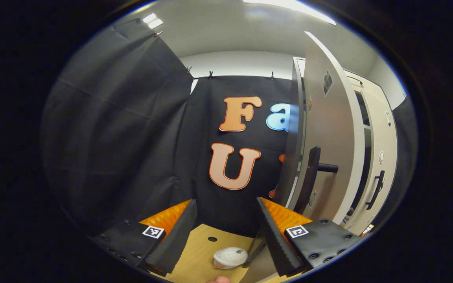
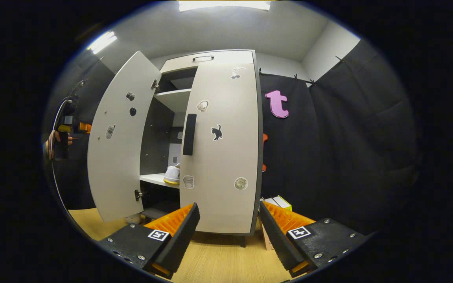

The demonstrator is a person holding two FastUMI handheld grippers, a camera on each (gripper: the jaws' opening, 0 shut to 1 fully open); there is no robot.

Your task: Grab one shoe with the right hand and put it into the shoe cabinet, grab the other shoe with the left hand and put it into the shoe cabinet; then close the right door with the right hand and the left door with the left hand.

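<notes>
My left gripper (image 1: 224,232) hangs spread and empty beside the still-open left door (image 2: 122,137), while my right gripper (image 2: 228,236), equally splayed and holding nothing, faces the nearly closed right door (image 2: 222,157). One white shoe (image 2: 172,175) sits on the cabinet shelf (image 2: 153,179). The risk, I think, is swinging the left door onto that shoe if its heel protrudes; the door stickers carry no writing I can read.
</notes>
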